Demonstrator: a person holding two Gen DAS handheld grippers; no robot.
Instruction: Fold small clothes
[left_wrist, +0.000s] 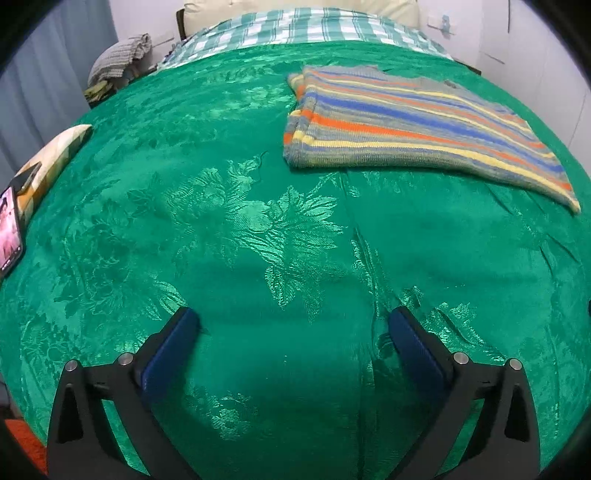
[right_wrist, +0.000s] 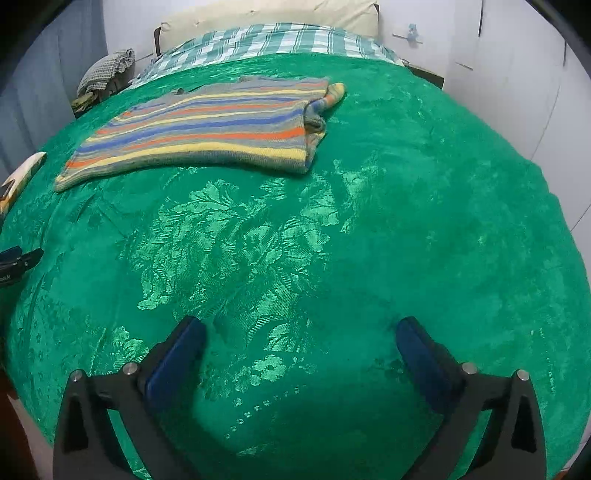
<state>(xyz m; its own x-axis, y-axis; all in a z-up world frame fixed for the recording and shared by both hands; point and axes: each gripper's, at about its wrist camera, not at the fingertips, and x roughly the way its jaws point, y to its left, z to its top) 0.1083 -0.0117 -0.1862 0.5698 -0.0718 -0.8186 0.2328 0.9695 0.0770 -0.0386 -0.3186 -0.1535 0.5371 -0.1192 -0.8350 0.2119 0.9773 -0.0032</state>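
Left wrist: phone (left_wrist: 9, 232) at bedspread (left_wrist: 258, 240) edge, striped sweater (left_wrist: 406, 122) folded, both grippers (left_wrist: 293, 325) (right_wrist: 301, 332) spread, empty.

Green bedspread (left_wrist: 258, 221): folded striped sweater (left_wrist: 406, 122), phone (left_wrist: 9, 232), pillow (left_wrist: 51, 162).

The green bedspread (left_wrist: 258, 229) is showing a glossy woven leaf pattern on matt cloth. The striped sweater (left_wrist: 413, 122) is looking like soft, fuzzy knit. The gripper fingers (left_wrist: 173, 350) are wearing matt black plastic, blue pads and shiny metal pins.
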